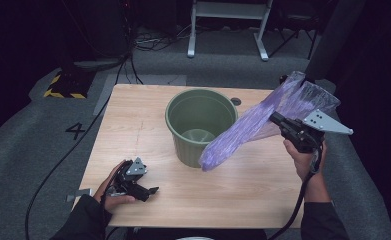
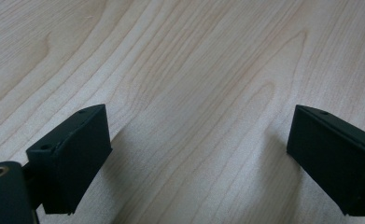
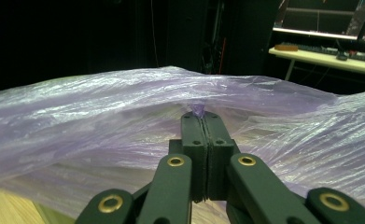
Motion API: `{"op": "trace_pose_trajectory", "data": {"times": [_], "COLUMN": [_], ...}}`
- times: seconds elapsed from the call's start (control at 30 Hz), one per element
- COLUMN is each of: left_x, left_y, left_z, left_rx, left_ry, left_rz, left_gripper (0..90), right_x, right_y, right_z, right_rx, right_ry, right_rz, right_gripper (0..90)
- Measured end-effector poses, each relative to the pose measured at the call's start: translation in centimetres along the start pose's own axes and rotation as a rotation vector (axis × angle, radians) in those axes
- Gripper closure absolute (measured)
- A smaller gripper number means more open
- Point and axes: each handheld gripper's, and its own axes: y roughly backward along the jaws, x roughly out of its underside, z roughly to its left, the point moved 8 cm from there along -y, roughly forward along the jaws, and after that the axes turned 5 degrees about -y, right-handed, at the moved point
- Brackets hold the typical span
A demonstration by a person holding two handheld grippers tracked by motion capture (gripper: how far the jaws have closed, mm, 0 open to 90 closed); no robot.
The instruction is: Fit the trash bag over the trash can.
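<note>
— Start with what's closest to us. What's that left hand doing?

— The left gripper (image 1: 150, 190) lies low on the near left part of the table (image 1: 243, 190), the hand wrapped round it. In the left gripper view its jaws stand wide apart with only bare wood grain between them. It's holding nothing.

— And the right one?

— The right gripper (image 1: 274, 118) is up in the air over the table's right edge, the grey three-cornered plate on top of it and the cable hanging down past the wrist. Its jaws are pressed together on a pinch of the purple plastic bag (image 1: 253, 131). In the right gripper view you can see a small tuft of film poking up between the fingertips (image 3: 193, 122).

— What does the bag look like?

— Thin, see-through, lilac, very crinkled, with a sheen where the light catches it. It hangs clear of the tabletop as a long slanted shape: the upper end billows out behind the gripper at the far right, and the lower end narrows down to the left and ends right in front of the bin's near right side.

— The bin?

— A green round bin (image 1: 201, 125), upright, in the middle of the table, open at the top and with nothing in it that I can see. The bag's lower end overlaps its right rim from where I stand; I can't tell if the two touch.

— Anything beyond that?

— A small dark round spot (image 1: 236, 101) on the table just behind the bin. Past the table's far edge, grey carpet, loose cables, a yellow-and-black striped base (image 1: 63, 86) at the left, and the white legs of a frame (image 1: 228, 30) at the back.
</note>
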Motion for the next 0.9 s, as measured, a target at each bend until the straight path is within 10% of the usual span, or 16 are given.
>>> {"op": "trace_pose_trajectory", "data": {"times": [0.27, 0.9], "left_x": [-0.3, -6.6], "left_y": [0.7, 8.1], "left_z": [-0.1, 2.0], "left_rx": [-0.002, -0.125], "left_ry": [-0.018, 0.011], "left_rz": [-0.01, -0.319], "left_gripper": [17.2, 15.4], "right_x": [-1.6, -2.8], "right_y": [0.3, -1.6], "right_z": [-0.7, -4.0], "right_rx": [0.056, 0.243], "right_ry": [0.0, 0.024], "right_rz": [-0.039, -0.036], "right_gripper": [89.9, 89.8]}}
